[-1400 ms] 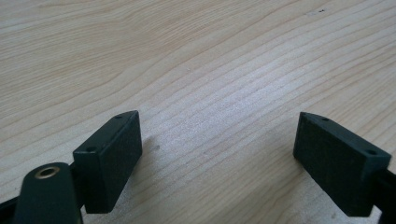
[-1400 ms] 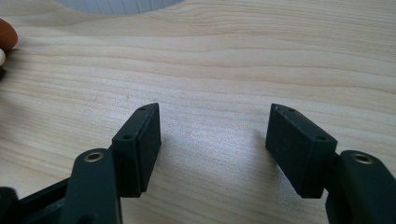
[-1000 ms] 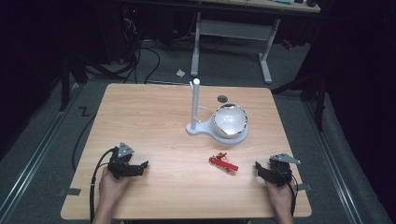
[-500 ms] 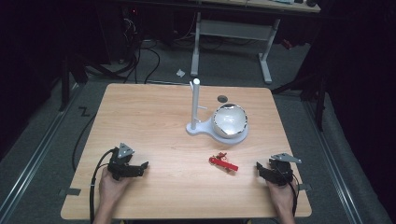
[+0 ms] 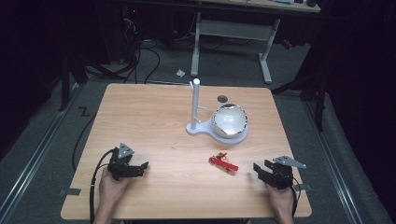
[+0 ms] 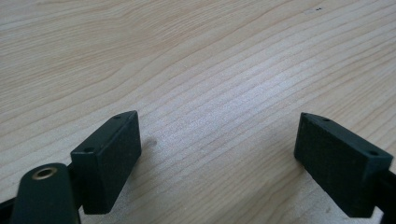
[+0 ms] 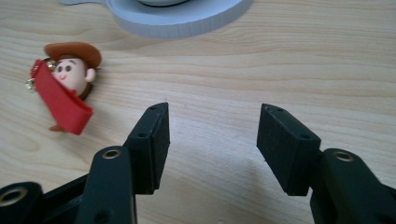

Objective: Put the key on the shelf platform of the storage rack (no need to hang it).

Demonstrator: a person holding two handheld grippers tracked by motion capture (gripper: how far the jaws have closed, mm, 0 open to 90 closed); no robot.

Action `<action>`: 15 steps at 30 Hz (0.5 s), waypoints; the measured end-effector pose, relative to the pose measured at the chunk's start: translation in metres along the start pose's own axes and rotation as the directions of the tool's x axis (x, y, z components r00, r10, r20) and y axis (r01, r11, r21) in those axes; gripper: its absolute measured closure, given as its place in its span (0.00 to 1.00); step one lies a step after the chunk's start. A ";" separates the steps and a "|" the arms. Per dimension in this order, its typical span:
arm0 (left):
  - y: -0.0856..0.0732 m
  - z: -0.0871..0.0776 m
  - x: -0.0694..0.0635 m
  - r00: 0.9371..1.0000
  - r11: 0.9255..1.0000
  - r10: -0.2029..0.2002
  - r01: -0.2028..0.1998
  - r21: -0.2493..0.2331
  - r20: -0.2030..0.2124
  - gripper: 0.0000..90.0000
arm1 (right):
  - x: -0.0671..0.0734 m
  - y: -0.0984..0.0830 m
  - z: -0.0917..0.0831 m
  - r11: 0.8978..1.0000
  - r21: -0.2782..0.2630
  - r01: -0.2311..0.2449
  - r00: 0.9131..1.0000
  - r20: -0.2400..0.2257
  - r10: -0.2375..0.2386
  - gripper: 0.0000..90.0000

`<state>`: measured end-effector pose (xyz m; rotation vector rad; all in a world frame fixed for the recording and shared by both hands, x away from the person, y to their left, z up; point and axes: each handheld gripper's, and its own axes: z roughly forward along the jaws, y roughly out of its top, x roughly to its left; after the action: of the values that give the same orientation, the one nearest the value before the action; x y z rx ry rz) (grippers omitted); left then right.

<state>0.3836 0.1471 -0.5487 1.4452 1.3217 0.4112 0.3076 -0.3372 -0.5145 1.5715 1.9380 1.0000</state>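
Note:
A small cowboy-figure keychain (image 5: 223, 163) with a red strap lies on the wooden table (image 5: 154, 121), right of centre. In the right gripper view the keychain (image 7: 65, 88) sits to the upper left of the jaws, apart from them. My right gripper (image 5: 260, 167) rests near the front right corner. Its jaws (image 7: 213, 116) have just been closing, stand part-way apart, and have only bare wood between them. My left gripper (image 5: 143, 169) rests at the front left, open wide (image 6: 217, 126) over bare table.
A white stand (image 5: 205, 129) with an upright post (image 5: 195, 105) and a shiny round bowl (image 5: 229, 120) sits behind the keychain. Its base edge (image 7: 177, 18) lies just beyond the right jaws. A dark round spot (image 5: 222, 98) marks the table behind it.

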 end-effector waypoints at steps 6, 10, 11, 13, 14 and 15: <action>0.000 0.000 0.000 1.000 1.000 0.000 0.000 -0.001 -0.001 0.17 | 0.015 0.004 -0.005 1.000 0.020 0.021 0.999 -0.028 -0.020 0.47; 0.000 0.000 0.000 1.000 1.000 0.000 0.000 -0.002 -0.002 0.17 | 0.024 0.006 -0.006 0.998 0.028 0.056 0.998 -0.041 -0.055 0.47; 0.000 0.000 0.000 1.000 1.000 0.000 0.000 -0.002 -0.002 0.17 | 0.026 0.006 -0.006 0.998 0.029 0.062 0.997 -0.049 -0.061 0.47; 0.000 0.000 0.000 1.000 1.000 0.000 0.000 -0.003 -0.003 0.17 | 0.031 0.008 -0.006 0.998 0.024 0.064 0.996 -0.061 -0.063 0.47; 0.000 0.000 0.000 1.000 1.000 -0.001 0.001 -0.004 -0.003 0.18 | 0.033 0.009 -0.006 0.998 0.025 0.066 0.995 -0.071 -0.064 0.47; 0.000 0.000 0.000 1.000 1.000 -0.001 0.001 -0.003 -0.003 0.18 | 0.036 0.010 -0.005 0.997 0.023 0.075 0.994 -0.079 -0.073 0.47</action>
<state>0.3833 0.1472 -0.5486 1.4417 1.3236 0.4149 0.3011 -0.3033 -0.5003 1.4836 2.0539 1.0238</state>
